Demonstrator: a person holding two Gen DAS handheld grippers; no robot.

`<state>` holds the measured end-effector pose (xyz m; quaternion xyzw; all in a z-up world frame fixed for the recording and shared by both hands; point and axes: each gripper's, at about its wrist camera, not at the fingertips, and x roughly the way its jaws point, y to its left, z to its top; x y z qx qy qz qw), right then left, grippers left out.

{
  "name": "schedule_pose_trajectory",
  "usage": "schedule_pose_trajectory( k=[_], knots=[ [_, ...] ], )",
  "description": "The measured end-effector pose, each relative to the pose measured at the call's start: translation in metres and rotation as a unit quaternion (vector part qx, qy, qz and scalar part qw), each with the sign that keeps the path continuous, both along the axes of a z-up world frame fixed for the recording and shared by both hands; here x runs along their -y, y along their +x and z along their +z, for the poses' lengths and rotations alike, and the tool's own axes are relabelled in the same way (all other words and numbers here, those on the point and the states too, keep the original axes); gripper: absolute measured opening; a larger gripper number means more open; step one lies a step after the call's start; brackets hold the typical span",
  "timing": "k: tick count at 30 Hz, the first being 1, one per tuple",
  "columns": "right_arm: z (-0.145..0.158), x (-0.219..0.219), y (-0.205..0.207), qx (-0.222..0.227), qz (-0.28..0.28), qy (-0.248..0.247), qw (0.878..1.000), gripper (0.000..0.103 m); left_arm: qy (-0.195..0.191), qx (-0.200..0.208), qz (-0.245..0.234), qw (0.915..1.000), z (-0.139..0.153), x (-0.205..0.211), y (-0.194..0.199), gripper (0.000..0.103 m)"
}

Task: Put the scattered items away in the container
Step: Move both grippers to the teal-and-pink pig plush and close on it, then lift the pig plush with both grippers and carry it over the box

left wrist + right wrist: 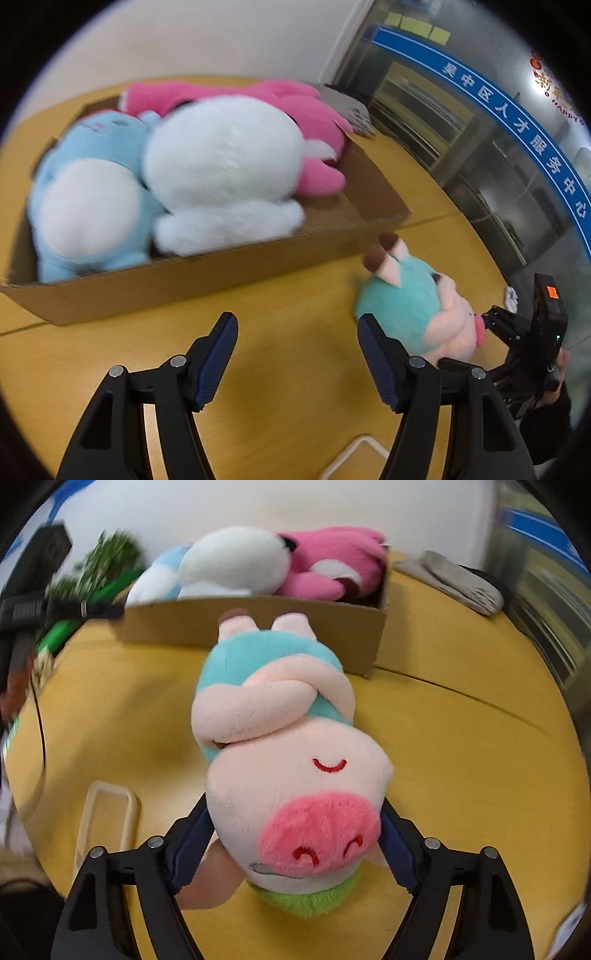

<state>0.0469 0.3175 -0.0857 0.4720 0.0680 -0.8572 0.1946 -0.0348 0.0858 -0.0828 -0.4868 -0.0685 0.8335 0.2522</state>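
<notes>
Clamping the pig plush (291, 775) by its head, right tool (295, 834) above the yellow bench (461, 775), left tool (297, 354) open and empty, cardboard box (207, 269) just beyond, holding blue (88, 192), white (221, 166) and pink (314, 122) plush toys.

Even, soft indoor light fills both views, with only faint shadows on the yellow table (295, 295). Fisheye bending curves the edges into black corners. Motion blur smears the cardboard box (221, 266), the plush toys and the plant (107, 557); the glass partition (498, 166) reflects dimly.
</notes>
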Motion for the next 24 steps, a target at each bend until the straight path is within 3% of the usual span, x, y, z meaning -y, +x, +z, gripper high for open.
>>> schedule_pose_trajectory(
  k=[7, 12, 16, 18, 20, 21, 24],
  knots=[
    [-0.002, 0.035, 0.038, -0.038, -0.008, 0.023, 0.999, 0.081, 0.047, 0.033, -0.033, 0.9978, -0.031, -0.045, -0.014, 0.067],
    [-0.006, 0.049, 0.046, -0.043, -0.027, 0.046, 0.998, 0.09, 0.065, 0.036, -0.034, 0.9966, -0.038, -0.053, -0.021, 0.068],
    [-0.001, 0.036, 0.045, -0.023, -0.024, -0.011, 0.999, 0.095, 0.064, 0.032, -0.039, 0.9966, -0.032, -0.051, -0.019, 0.065],
    [0.004, 0.024, 0.043, -0.018, -0.038, -0.035, 0.999, 0.095, 0.092, 0.038, -0.045, 0.994, -0.028, -0.046, -0.019, 0.067],
    [0.004, 0.019, 0.041, -0.015, -0.042, -0.037, 0.998, 0.091, 0.12, 0.045, -0.06, 0.9899, -0.028, -0.047, -0.02, 0.075],
    [0.001, 0.02, 0.039, -0.006, -0.033, -0.047, 0.998, 0.081, 0.119, 0.047, -0.066, 0.9896, -0.029, -0.052, -0.022, 0.08],
    [-0.001, 0.032, 0.041, -0.012, -0.022, -0.037, 0.999, 0.076, 0.098, 0.059, -0.091, 0.9892, -0.04, -0.073, -0.027, 0.079]
  ],
)
